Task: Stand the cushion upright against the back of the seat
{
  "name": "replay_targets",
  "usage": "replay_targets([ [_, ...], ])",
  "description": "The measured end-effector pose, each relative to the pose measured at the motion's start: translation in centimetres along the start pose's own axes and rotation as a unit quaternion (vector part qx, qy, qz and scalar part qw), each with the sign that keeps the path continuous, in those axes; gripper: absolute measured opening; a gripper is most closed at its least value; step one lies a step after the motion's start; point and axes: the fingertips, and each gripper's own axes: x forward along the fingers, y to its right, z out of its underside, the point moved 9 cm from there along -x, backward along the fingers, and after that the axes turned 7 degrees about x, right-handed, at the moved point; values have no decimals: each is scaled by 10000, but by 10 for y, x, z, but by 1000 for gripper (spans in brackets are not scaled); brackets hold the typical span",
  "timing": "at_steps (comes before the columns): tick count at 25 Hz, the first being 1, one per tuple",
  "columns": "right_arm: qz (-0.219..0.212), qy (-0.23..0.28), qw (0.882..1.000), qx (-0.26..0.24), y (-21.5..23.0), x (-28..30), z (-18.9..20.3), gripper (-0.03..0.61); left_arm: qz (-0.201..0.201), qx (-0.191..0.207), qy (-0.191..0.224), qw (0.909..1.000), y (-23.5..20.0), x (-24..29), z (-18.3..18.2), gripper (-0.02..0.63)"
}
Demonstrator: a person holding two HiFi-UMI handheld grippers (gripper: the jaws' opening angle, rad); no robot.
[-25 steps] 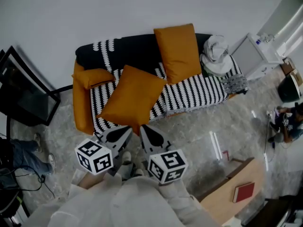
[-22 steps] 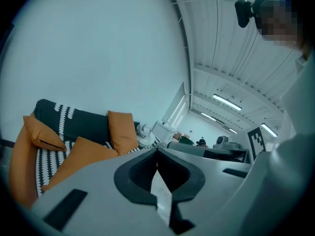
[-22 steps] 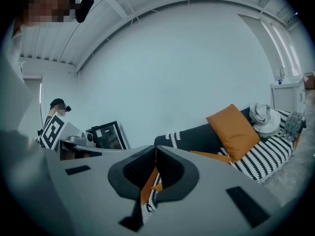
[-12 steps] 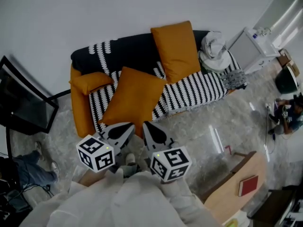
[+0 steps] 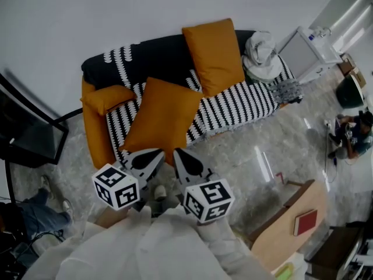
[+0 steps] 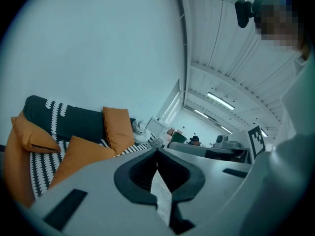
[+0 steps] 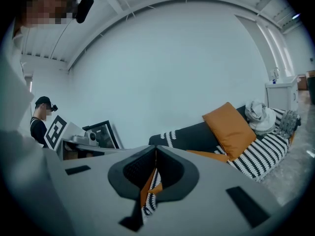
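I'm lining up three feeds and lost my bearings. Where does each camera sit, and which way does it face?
Head view: on the person's head, facing steeply down at the sofa; left gripper, right gripper and pale sleeves show.
Left gripper view: on the left gripper, facing along its shut jaws toward the sofa; jaws and a sleeve show.
Right gripper view: on the right gripper, facing along its shut jaws toward the sofa; jaws and a sleeve show.
Shared: all three show the upright cushion against the sofa's back.

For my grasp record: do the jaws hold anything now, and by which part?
Nothing is held: the left gripper and the right gripper are both shut and empty.
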Motion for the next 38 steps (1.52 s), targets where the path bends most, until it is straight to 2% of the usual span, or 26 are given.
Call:
replay_targets([
  [7, 115, 14, 9999, 56, 9, 1, -1, 12, 30, 0, -154, 9999, -8, 10, 1, 8],
  [22, 90, 9, 9999, 91, 35, 3, -20, 12, -83, -92, -127, 9998, -6, 31, -10, 8],
  [38, 186, -83, 9997, 136, 57, -3, -17, 13, -11, -197, -208, 9996, -1, 53, -1, 8],
])
